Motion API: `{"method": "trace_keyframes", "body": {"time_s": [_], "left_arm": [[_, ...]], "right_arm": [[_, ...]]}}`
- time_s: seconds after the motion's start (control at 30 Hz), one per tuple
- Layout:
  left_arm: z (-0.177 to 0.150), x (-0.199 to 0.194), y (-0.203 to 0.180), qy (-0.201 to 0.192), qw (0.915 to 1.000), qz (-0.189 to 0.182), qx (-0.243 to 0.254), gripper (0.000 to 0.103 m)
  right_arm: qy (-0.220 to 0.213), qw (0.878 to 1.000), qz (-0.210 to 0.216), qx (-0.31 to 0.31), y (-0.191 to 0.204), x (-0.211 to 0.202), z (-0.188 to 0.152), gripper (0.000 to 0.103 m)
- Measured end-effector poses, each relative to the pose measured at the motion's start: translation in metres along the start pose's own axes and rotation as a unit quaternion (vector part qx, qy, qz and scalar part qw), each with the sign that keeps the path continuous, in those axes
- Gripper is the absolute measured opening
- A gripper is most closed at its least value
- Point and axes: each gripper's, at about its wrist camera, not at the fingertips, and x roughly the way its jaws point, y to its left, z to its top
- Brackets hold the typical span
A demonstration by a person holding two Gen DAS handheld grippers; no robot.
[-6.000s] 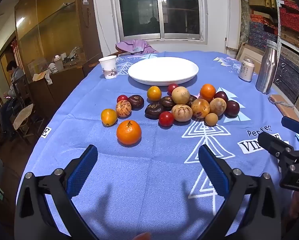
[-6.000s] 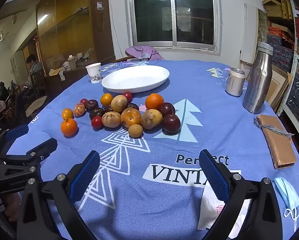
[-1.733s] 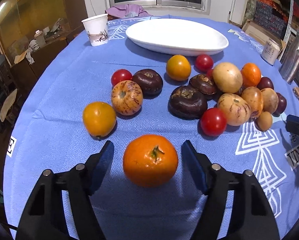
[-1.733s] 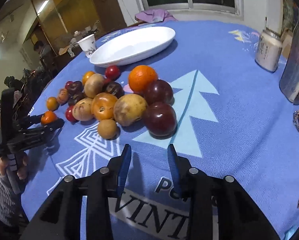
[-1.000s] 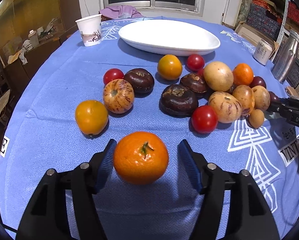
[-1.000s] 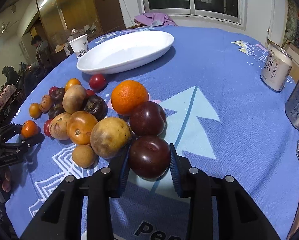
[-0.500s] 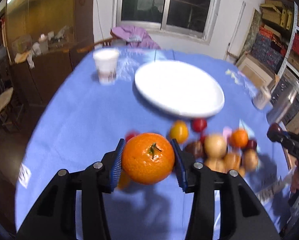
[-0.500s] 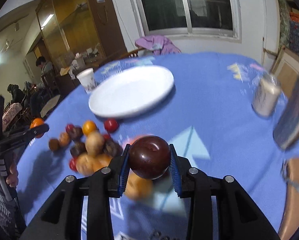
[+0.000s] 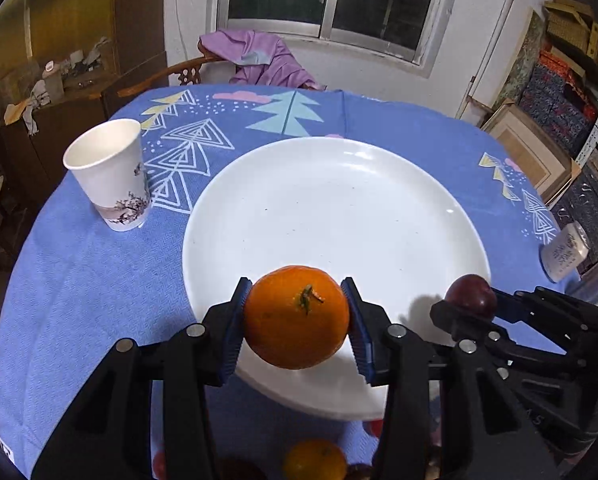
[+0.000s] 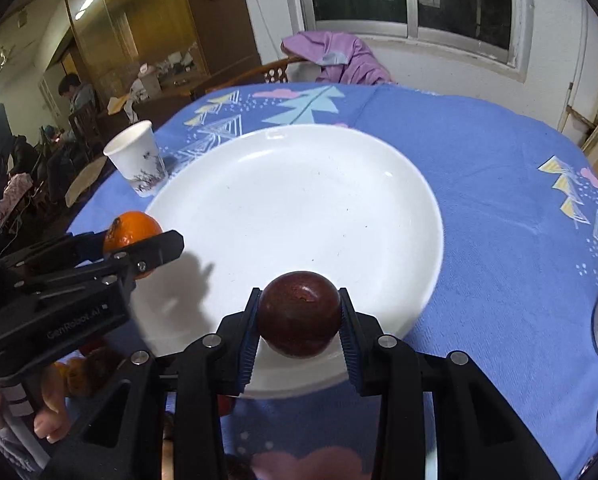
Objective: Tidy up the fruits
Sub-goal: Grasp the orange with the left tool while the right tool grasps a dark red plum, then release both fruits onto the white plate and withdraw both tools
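Orange pinched in left gripper jaws, dark plum in right gripper jaws, above white plate; "GenRobot.AI" legible.

Round table, covered by 1 blue cloth printed with tree and triangle motifs. Directly on the cloth: 1 large white plate near the middle, bare; 1 white paper cup, upright, just beside the plate toward the left edge; 1 drinks can, partly cut off, near the right edge. Several fruits, orange and dark, lie at the near edge, mostly hidden.
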Motion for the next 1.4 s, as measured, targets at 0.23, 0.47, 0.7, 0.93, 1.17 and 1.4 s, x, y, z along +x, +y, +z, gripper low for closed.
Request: {"method": "trace_keyframes", "body": {"time_s": [0.23, 0.47, 0.7, 0.93, 1.17, 1.4], "left_arm": [[-0.002, -0.004, 0.003, -0.004, 0.9996, 0.025, 0.01, 0.063], [-0.019, -0.086, 0.021, -0.061, 0.9959, 0.062, 0.023, 0.083], [-0.099, -0.15, 0.077, -0.074, 0.9915, 0.104, 0.023, 0.088], [-0.166, -0.132, 0.111, -0.038, 0.9963, 0.074, -0.02, 0.088], [-0.186, -0.106, 0.093, -0.019, 0.9968, 0.078, 0.001, 0.088], [-0.185, -0.1, 0.075, -0.024, 0.9949, 0.09, 0.039, 0.088]], "right_arm": [[-0.011, 1.0, -0.02, -0.01, 0.004, -0.007, -0.005, 0.045], [-0.079, 0.997, -0.009, 0.004, 0.006, -0.087, -0.02, 0.061], [-0.182, 0.983, -0.031, -0.02, 0.001, -0.182, -0.116, 0.076], [-0.189, 0.98, 0.005, 0.065, -0.042, -0.163, -0.177, 0.079], [-0.167, 0.983, 0.013, 0.076, -0.038, -0.153, -0.186, 0.081], [-0.148, 0.987, 0.012, 0.065, -0.028, -0.145, -0.191, 0.086]]}}
